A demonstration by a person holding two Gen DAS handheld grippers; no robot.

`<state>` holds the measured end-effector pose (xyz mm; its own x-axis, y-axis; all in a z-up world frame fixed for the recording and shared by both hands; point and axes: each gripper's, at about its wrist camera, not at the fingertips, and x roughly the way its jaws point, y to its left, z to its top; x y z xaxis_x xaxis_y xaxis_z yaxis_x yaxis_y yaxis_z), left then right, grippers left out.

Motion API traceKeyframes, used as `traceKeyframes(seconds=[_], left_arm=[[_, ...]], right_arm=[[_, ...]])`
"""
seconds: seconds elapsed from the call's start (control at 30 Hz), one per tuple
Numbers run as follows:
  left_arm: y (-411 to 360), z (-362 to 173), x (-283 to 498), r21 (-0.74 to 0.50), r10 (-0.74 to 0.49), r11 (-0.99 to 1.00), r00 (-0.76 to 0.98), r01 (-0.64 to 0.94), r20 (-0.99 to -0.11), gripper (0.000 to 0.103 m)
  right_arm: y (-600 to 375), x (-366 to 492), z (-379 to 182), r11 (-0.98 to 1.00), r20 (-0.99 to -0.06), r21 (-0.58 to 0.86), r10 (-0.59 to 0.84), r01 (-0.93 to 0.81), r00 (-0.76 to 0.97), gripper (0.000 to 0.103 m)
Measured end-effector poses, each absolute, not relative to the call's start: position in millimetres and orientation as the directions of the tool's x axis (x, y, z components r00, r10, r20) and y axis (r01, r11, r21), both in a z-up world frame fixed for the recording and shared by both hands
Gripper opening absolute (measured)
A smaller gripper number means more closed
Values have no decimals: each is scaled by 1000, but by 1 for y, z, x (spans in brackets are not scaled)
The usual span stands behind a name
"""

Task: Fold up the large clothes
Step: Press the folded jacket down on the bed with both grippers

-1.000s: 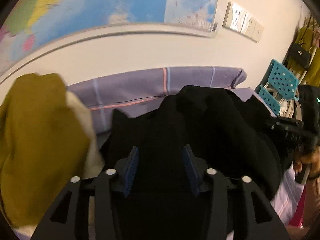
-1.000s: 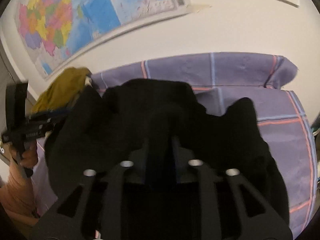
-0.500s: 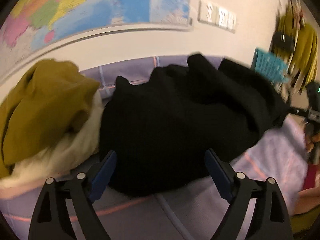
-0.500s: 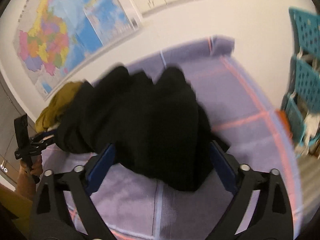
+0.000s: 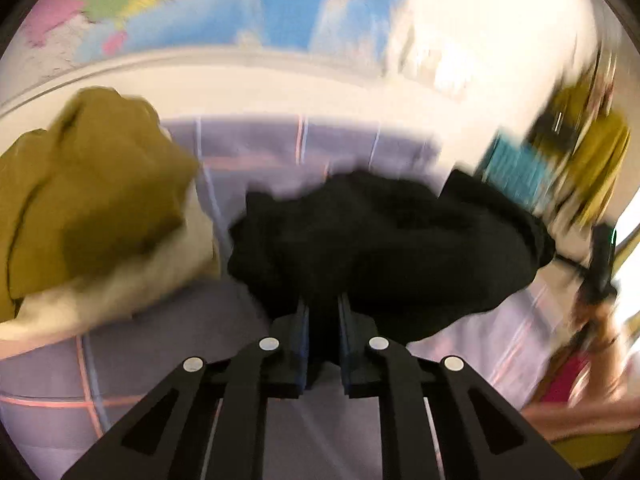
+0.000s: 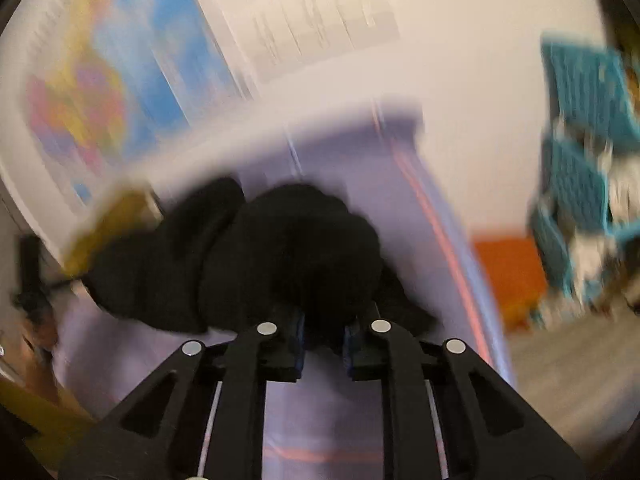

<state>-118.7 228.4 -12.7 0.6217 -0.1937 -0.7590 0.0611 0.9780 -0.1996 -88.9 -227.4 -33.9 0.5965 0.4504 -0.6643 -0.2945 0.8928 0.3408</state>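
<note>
A black garment (image 5: 384, 248) lies bunched on the purple checked sheet (image 5: 160, 344). My left gripper (image 5: 323, 312) is shut on its near edge. In the right wrist view the same black garment (image 6: 280, 256) lies in a heap, and my right gripper (image 6: 323, 324) is shut on its near edge. The right gripper also shows at the right of the left wrist view (image 5: 600, 264). Both views are blurred by motion.
An olive and cream pile of clothes (image 5: 88, 208) lies left of the black garment. A wall map (image 5: 180, 12) hangs behind. Teal crates (image 6: 580, 152) stand to the right, with an orange object (image 6: 508, 276) by the sheet's edge.
Half a second ago both grippers were wide open over the dropped garment. Now both have closed on its near edge.
</note>
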Motion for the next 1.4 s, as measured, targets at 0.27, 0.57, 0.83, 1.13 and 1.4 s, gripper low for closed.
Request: traceKeyframes(seconds=[0.27,0.57,0.83,1.13,1.4], left_arm=[[230,13,-132,-203,-227,972,698,118,-679,55],[168,-12,-54,-88,-233,959,569,270,-789,67],[156,-43,-23,-110,-248,952,509,286,-825,38],[191,-27,-13,-224,-280,960,544,167,-791,7],[173,-26,-27,-158,-270,956,535,246,-801,61]], right_arm=[[-240,-123,7,911,-580,290,412,-295,703,65],[-133,-42,7,835,-679,148,475,-530,560,56],[-99,-16,-39,790,-790,129,447,-600,419,1],[-150,-17,9,811,-672,250,539,-529,508,27],[-102,-14,-41,810,-813,55,376,-585,445,60]])
